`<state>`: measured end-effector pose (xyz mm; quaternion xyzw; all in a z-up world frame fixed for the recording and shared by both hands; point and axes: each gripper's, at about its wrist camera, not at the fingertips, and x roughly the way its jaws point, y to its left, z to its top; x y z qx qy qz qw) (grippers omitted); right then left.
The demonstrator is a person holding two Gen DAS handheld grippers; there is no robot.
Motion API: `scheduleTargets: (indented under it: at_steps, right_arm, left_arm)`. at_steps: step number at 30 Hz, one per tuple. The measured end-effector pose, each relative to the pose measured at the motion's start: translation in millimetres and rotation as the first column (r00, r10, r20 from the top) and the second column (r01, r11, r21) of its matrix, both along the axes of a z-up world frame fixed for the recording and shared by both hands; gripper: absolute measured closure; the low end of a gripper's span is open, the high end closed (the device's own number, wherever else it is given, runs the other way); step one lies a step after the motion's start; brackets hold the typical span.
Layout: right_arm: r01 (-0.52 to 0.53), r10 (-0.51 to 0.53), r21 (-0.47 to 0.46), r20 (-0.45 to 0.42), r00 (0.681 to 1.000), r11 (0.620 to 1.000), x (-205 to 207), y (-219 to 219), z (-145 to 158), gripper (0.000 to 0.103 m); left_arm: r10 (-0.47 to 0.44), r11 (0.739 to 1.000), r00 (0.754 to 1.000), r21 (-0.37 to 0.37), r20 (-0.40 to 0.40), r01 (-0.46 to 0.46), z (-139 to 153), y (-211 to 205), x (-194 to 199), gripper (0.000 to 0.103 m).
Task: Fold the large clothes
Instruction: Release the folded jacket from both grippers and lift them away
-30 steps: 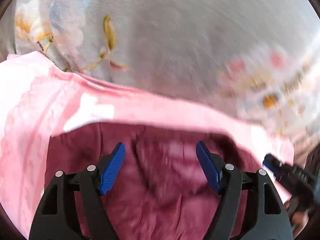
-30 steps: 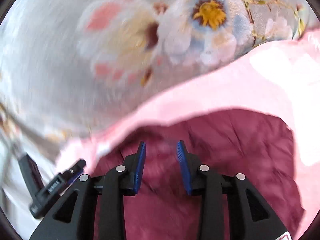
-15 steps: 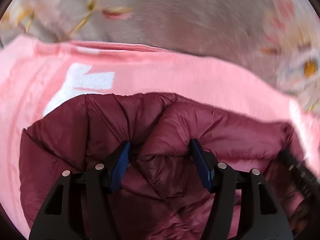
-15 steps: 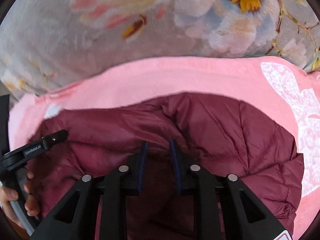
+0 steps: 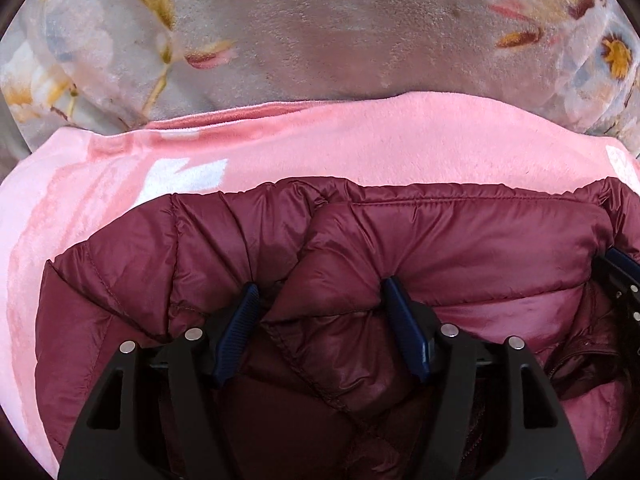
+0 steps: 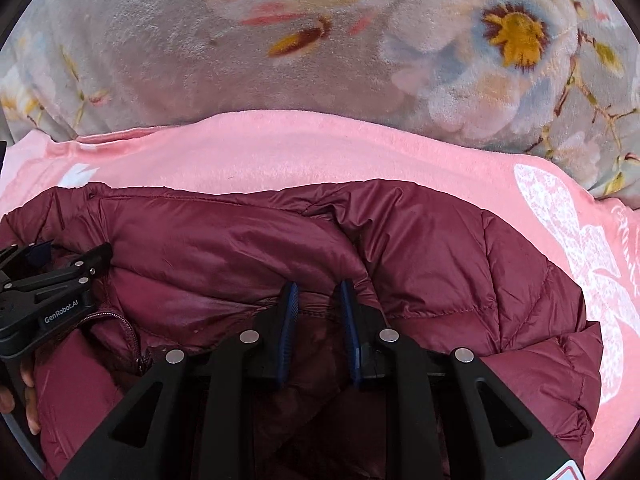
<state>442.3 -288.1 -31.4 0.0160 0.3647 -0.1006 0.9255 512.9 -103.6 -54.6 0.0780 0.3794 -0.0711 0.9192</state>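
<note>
Lowered since the earlier frames: both grippers, now close over the maroon puffer jacket (image 5: 460,248) instead of hanging above it in blur. Left gripper (image 5: 320,312) fingers easing apart, a thick puffed fold between them and bulging against the blue pads. Right gripper (image 6: 316,312) fingers drawn narrow, pinching a thin ridge of the same jacket near its collar edge. Folded upper edge now laid flat and sharp, resting on the pink blanket (image 5: 360,140); earlier shown only as a dark, unsettled mass. Judged: fold carried over and set down, left release under way, right release to follow. Pink blanket spread on the floral bedcover (image 6: 160,60). Zipper (image 6: 132,332) exposed beside the left gripper.
</note>
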Motion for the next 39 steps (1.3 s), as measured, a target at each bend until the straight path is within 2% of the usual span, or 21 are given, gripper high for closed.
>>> scheduleTargets:
  at_steps: [12,17,19,21,22,23,25,26,28,30,34,36,39]
  right_arm:
    - [-0.001,0.001,-0.024,-0.004,1.000,1.000,1.2,3.8,-1.9,0.083]
    - [-0.002,0.002,-0.005,-0.001,1.000,1.000,4.8,-0.5,-2.5,0.083]
    - [-0.004,0.004,-0.001,0.005,1.000,1.000,3.1,-0.7,-0.5,0.082]
    - [-0.012,0.013,0.025,-0.004,1.000,1.000,-11.3,-2.7,7.8,0.081]
    - [-0.007,0.008,0.052,-0.008,1.000,0.999,-23.5,-3.9,14.2,0.075]
    - [-0.010,0.010,0.109,0.008,1.000,0.994,-48.4,-6.6,25.5,0.058]
    - [-0.014,0.007,0.178,0.042,0.999,0.984,-97.4,-12.3,42.2,0.042]
    - [0.000,-0.013,0.201,0.062,0.998,0.980,-134.0,-17.8,50.4,0.038]
    - [0.018,-0.031,0.233,0.055,0.998,0.972,-197.4,-28.9,57.8,0.036]
    - [0.035,-0.044,0.256,0.028,0.999,0.966,-249.8,-39.6,58.0,0.033]
    - [0.128,-0.120,0.303,-0.044,0.992,0.944,-364.6,-64.6,39.9,0.030]
    - [0.157,-0.138,0.341,-0.079,0.987,0.927,-400.1,-70.2,25.6,0.030]
    - [0.175,-0.146,0.403,-0.104,0.984,0.898,-445.3,-70.7,3.9,0.030]
  left_arm:
    - [0.010,0.999,1.000,0.033,0.012,-0.010,-0.5,-0.3,-3.1,0.037]
    - [0.026,0.999,0.999,0.047,0.018,-0.027,-0.1,0.9,-3.3,0.031]
    - [0.026,0.999,1.000,0.032,0.014,-0.026,1.7,4.4,-4.8,0.030]
    - [0.029,1.000,0.999,-0.007,-0.024,-0.029,8.3,16.6,-17.1,0.030]
    - [0.029,0.999,0.999,-0.044,-0.041,-0.030,14.3,25.1,-28.2,0.030]
    - [0.003,0.993,0.998,-0.114,-0.055,-0.009,23.4,38.0,-47.0,0.027]
    - [-0.041,0.973,0.996,-0.230,-0.084,0.021,40.1,71.1,-90.9,0.018]
    - [-0.048,0.966,0.995,-0.256,-0.088,0.024,44.9,83.9,-106.9,0.015]
    - [-0.048,0.959,0.994,-0.284,-0.095,0.019,54.0,124.0,-154.1,0.014]
    - [-0.025,0.962,0.992,-0.272,-0.122,-0.009,53.6,153.6,-186.8,0.012]
    - [0.029,0.945,0.974,-0.312,-0.224,-0.100,34.9,221.2,-258.2,0.012]
    - [0.035,0.923,0.965,-0.363,-0.259,-0.131,21.2,252.2,-293.9,0.012]
    - [0.025,0.904,0.959,-0.404,-0.283,-0.143,4.4,272.4,-328.7,0.012]
